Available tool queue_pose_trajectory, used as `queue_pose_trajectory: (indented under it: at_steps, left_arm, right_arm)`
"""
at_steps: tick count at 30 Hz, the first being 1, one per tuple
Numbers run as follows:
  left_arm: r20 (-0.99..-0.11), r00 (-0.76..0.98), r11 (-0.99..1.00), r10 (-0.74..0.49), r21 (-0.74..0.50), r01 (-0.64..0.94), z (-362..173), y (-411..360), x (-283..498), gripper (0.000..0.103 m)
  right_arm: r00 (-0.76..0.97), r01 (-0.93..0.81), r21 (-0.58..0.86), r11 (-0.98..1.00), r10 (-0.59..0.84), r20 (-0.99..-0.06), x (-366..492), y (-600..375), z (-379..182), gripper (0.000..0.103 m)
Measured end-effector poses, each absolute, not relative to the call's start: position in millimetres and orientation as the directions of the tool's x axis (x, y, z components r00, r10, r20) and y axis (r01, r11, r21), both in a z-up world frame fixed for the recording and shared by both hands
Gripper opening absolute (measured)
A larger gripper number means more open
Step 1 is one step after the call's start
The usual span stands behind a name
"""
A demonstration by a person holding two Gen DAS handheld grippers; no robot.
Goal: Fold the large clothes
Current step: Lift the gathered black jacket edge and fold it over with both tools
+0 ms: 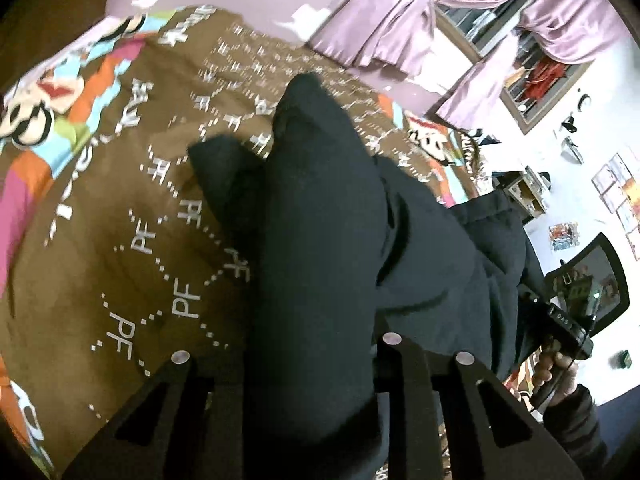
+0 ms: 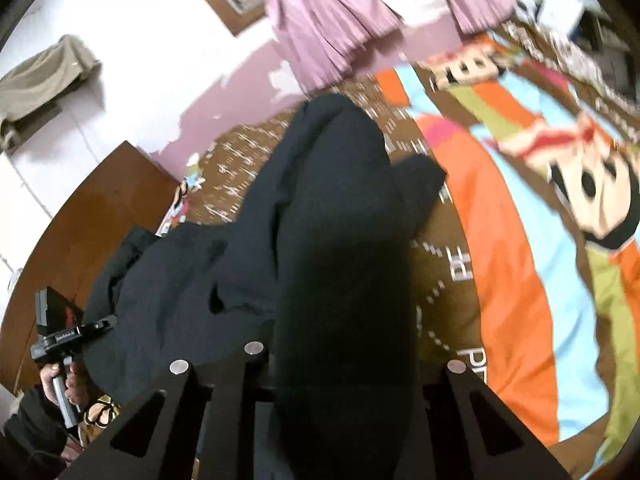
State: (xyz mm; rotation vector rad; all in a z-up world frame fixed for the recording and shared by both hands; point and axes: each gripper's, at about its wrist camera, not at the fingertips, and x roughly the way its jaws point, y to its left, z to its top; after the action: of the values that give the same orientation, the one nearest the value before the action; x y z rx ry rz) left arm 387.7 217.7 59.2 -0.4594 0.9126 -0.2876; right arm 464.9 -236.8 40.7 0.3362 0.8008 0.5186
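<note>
While clamped in both jaws, dark garment (image 1: pixel 320 240) over brown patterned bedspread (image 1: pixel 120 248).

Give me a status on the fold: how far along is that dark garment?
Done: little; the dark garment is still bunched in loose humps over the brown patterned bedspread, with no flat fold visible. In hand: both the left gripper and the right gripper have cloth running between their fingers, lifting it off the bed. Left: spreading it flat and making every fold.
</note>
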Motion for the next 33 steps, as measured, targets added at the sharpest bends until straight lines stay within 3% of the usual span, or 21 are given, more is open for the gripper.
queue_pose_trajectory:
  at_steps: [8,17,22,28,31,33]
  left_arm:
    - [-0.627,0.62,0.837,-0.472,-0.54,0.092,105.7,199.6,380.6,0.018]
    - [-0.576,0.648,0.822,-0.498,-0.552,0.141,115.2,155.8,422.4,0.018]
    - [-0.593,0.627,0.823,-0.505,-0.55,0.144,75.4,132.6,450.7,0.018]
    - [-0.673,0.567,0.835,-0.476,-0.547,0.053,-12.0,131.2,466.5,0.019]
    - [-0.665,0.557,0.815,-0.497,-0.578,0.037,-30.8,143.7,464.8,0.025]
    - [-0.68,0.554,0.828,-0.48,-0.56,0.029,-33.8,144.7,464.1,0.035]
  right_arm:
    - [0.663,-0.362,0.4,0.842,0.534,-0.524,433.4,-248.6,108.9,0.017]
    - [0.768,-0.334,0.311,0.89,0.448,-0.458,439.1,-276.7,144.4,0.017]
    - [0.793,-0.27,0.339,0.901,0.408,-0.453,459.7,-301.2,118.9,0.017]
    - [0.761,-0.146,0.367,0.919,0.341,-0.552,481.2,-331.6,35.9,0.018]
    - [0.743,-0.109,0.385,0.916,0.333,-0.581,483.0,-345.7,6.5,0.027]
    - [0.74,-0.1,0.385,0.918,0.327,-0.588,483.0,-351.1,0.6,0.031]
